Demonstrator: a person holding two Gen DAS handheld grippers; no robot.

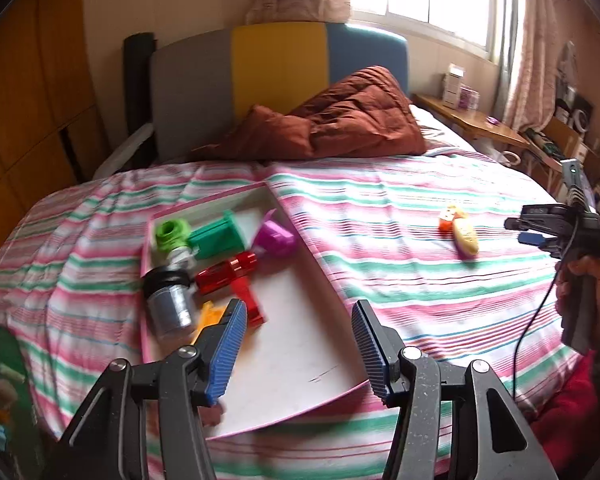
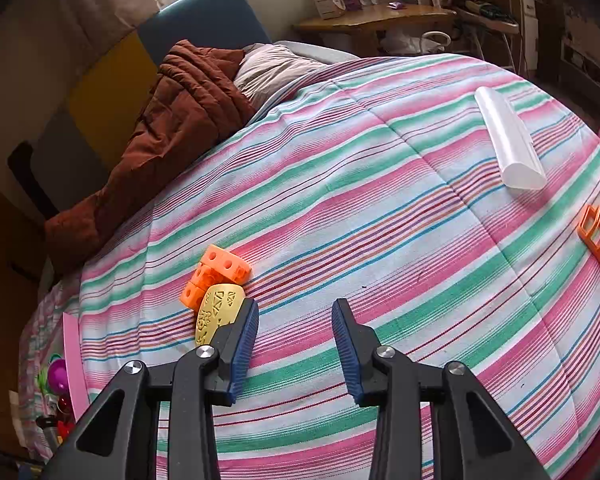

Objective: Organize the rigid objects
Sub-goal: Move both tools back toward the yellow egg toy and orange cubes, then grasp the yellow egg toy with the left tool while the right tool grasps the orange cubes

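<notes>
Left gripper (image 1: 298,342) hovers over the pink tray (image 1: 300,360), jaws apart and empty; toys already lie gathered there. Right gripper (image 2: 295,344), jaws partly open, empty, closes in on the yellow piece (image 2: 216,312) beside the orange block (image 2: 216,274) on the bed (image 2: 380,200), likely next.

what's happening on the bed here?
A person with a handheld gripper in each hand is sorting plastic toys into a pink-rimmed tray on the striped bedspread. The tray already holds several pieces, including a red one and a green one. Both grippers are open and empty: the left gripper hovers over the tray, the right gripper beside an orange and yellow toy. A white block also lies loose.
</notes>
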